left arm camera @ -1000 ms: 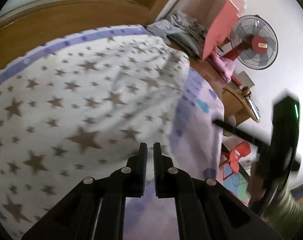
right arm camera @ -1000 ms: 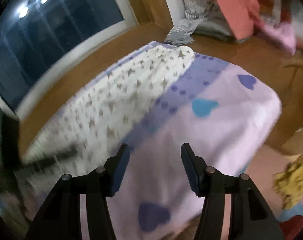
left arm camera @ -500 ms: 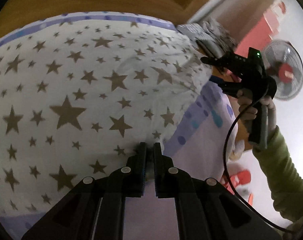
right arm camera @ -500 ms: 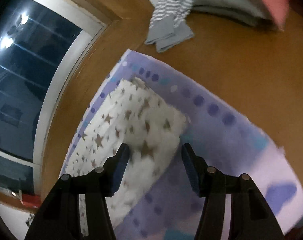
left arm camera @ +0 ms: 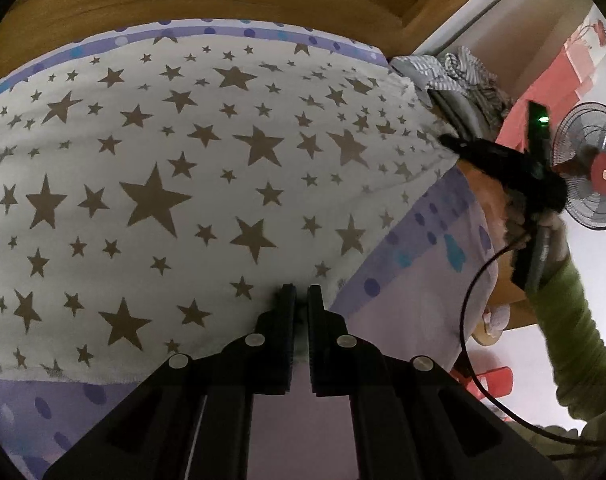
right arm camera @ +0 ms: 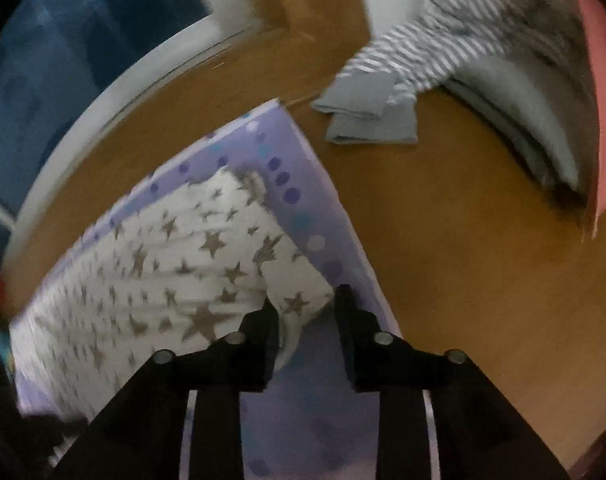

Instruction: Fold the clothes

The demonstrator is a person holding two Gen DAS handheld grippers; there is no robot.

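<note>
Two grips: one made, one in the making, as I read it from both wrist views.
Garment: white cotton cloth printed with grey-brown stars (left arm camera: 207, 184), spread flat on the lilac sheet with purple dots (left arm camera: 415, 320), which lies on the brown wooden surface (right arm camera: 483, 280).
Left gripper (left arm camera: 299, 300): pressed together, pinching the near hem of the cloth.
Right gripper (right arm camera: 305, 306): jaws closing, the cloth's corner between them; pads not yet pressing.
Done: I judge the cloth laid out, one edge secured.
Left: second grip, then every fold.
Aside: grey striped clothes (right arm camera: 415, 60) wait beyond, unfolded.
</note>
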